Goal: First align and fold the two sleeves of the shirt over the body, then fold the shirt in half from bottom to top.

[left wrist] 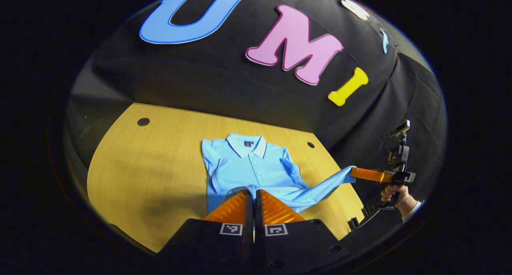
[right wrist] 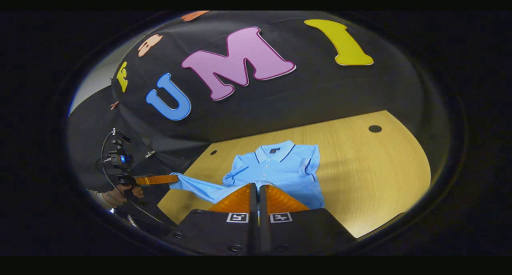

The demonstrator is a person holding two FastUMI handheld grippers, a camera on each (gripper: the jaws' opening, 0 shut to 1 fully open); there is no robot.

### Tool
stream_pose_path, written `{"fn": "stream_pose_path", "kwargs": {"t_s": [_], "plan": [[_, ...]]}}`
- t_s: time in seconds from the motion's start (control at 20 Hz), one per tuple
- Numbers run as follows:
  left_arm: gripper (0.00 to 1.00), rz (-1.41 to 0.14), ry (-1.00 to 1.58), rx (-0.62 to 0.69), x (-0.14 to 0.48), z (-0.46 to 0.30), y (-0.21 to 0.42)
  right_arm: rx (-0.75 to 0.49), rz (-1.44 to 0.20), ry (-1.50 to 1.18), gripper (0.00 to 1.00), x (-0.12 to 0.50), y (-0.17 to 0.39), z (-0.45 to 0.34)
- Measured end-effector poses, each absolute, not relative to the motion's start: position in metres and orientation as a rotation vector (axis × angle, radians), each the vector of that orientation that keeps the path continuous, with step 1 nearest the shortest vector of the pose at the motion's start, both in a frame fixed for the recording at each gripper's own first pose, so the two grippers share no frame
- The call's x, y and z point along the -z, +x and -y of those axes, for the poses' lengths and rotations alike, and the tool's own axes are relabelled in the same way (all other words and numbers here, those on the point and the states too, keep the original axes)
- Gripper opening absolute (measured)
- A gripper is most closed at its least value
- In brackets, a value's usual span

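Left gripper (left wrist: 255, 191): fingers pressed together on the near hem of the shirt (left wrist: 250, 163), seen at the bottom of the left gripper view; the cloth rises to the fingertips, and how much is caught between them is hidden by the fingers themselves.

Right gripper (right wrist: 256, 185): fingers likewise pressed together on the shirt's (right wrist: 280, 167) lower edge in the right gripper view; the pinched fold is hidden behind the tips.

Same right gripper, seen from afar (left wrist: 353, 173): to the right of the left gripper and beyond the table edge, tips closed on a stretched corner of blue cloth. A hand (left wrist: 394, 195) holds its grip; the sleeve is cut off at the rim.

Same left gripper, seen from afar (right wrist: 176, 179): to the left of the right gripper, closed on the opposite stretched corner. The holding hand (right wrist: 122, 194) is dim and hard to make out.

Shirt: light blue polo, collar farthest from both grippers, lying on the wooden table (left wrist: 160, 155); the hem is lifted and drawn out sideways. Whether the short sleeves are folded over the body cannot be told.

Table: two dark round holes show at its far side; its near edge is cut off by the gripper bodies.
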State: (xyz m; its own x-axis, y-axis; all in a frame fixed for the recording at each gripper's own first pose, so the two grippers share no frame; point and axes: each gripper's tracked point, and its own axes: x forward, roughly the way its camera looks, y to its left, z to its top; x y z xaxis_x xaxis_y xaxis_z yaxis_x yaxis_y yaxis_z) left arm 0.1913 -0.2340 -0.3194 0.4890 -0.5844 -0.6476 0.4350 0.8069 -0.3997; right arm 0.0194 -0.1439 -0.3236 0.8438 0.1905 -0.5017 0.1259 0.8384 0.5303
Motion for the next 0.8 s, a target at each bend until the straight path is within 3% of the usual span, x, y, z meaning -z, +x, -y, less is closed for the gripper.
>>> {"fn": "stream_pose_path", "kwargs": {"t_s": [0.15,0.2,0.4,0.5,0.55,0.65,0.7,0.8], "plan": [[0.06,-0.838,-0.157,0.588,0.331,0.241,0.249,-0.008,-0.539,0.533,0.00,0.324,0.080,0.175],[0.06,-0.841,-0.150,0.558,0.337,0.245,0.271,0.000,-0.536,0.518,0.10,0.328,0.100,0.184],[0.06,-0.824,-0.218,0.517,0.358,0.279,0.348,0.028,-0.557,0.482,0.00,0.363,0.178,0.210],[0.06,-0.860,-0.147,0.475,0.395,0.281,0.381,0.053,-0.593,0.459,0.00,0.393,0.208,0.221],[0.06,-0.909,-0.090,0.452,0.418,0.279,0.390,0.073,-0.619,0.437,0.05,0.411,0.218,0.225],[0.06,-0.958,0.002,0.411,0.461,0.274,0.408,0.107,-0.687,0.418,0.00,0.452,0.236,0.233],[0.06,-0.967,0.019,0.404,0.475,0.277,0.415,0.132,-0.711,0.429,0.10,0.469,0.243,0.232],[0.06,-0.992,0.027,0.386,0.491,0.278,0.421,0.175,-0.751,0.445,0.04,0.499,0.248,0.236]]}}
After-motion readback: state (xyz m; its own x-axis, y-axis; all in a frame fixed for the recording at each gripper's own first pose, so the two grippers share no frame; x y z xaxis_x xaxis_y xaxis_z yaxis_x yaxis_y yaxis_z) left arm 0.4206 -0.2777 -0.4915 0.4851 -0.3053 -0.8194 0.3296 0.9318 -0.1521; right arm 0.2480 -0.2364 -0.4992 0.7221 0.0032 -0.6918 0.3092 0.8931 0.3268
